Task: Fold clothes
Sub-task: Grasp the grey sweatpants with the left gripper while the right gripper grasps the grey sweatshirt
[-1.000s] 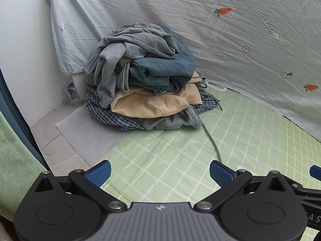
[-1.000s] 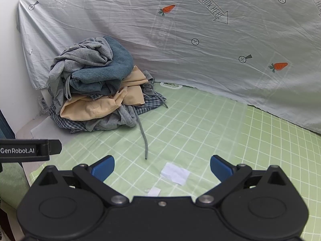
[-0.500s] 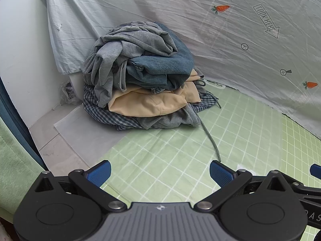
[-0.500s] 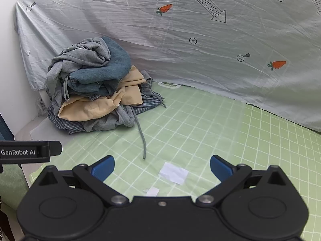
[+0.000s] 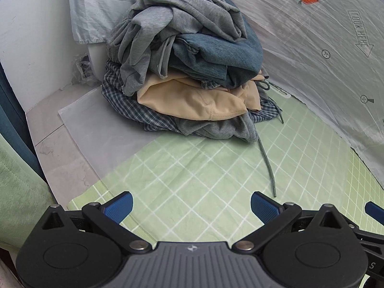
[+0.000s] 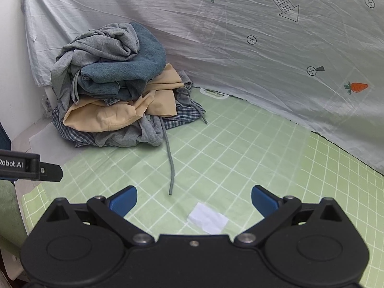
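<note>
Left claw (image 5: 191, 206) hanging wide open and empty, right claw (image 6: 194, 198) likewise gaping, clothes pile (image 5: 184, 69) sitting ahead on green checked sheet (image 6: 252, 148)

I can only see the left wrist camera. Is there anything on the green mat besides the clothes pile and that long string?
Observer: Yes, a white scrap of paper lies on the mat, just in front of the right gripper.
Operator: Is that gripper holding something?
Observer: No, its jaws are wide open with nothing between them.
Operator: Does the string touch the paper?
Observer: No, the string ends short of the paper, with bare mat between them.
</note>
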A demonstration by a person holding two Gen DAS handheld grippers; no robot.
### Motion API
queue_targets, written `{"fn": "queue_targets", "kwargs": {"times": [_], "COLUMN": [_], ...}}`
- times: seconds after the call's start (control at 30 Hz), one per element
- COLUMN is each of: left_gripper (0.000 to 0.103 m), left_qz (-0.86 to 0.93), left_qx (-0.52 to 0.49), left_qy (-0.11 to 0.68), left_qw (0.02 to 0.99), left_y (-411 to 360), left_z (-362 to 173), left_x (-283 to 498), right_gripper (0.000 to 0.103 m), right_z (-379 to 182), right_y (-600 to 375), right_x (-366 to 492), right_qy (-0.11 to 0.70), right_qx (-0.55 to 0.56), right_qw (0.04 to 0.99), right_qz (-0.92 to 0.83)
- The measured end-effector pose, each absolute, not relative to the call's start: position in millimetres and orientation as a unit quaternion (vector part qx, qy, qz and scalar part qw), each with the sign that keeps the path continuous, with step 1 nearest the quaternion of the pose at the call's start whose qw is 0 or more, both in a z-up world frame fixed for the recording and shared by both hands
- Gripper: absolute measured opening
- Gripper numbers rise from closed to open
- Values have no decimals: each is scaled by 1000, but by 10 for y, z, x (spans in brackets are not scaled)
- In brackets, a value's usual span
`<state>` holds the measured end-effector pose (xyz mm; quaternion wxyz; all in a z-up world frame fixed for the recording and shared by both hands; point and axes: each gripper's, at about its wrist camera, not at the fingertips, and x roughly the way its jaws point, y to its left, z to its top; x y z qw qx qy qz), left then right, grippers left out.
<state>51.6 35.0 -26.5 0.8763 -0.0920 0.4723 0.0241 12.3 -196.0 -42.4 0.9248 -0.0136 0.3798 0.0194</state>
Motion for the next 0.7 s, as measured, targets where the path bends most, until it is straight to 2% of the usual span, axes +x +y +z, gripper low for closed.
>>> {"fn": "queue_targets", "kwargs": {"times": [0.2,0.37,0.63,0.7], "left_gripper": [103,99,75,74], "left_qz": [56,58,77,74], "left_qx": [-157,-239,-351,-360], "left_qy": [470,456,404,392], "left_qw": [867,855,841,843], "left_y": [703,982,1426,1493], "left_z": [-288,-282,-191,-178], "left_x": [1044,1576,2122,2230], "right_gripper": [100,88,83,83], "right_z": [-396,-390,-196,-156], "right_y": [-1840,-1580,-952,-798], "right_x": [803,1544,2567,2686], "right_qy": [375,371,320,301], "right_qx": [-29,-60,-129,-148], "right_qw": [925,920,917,917], "right_qz": [61,108,199,216]}}
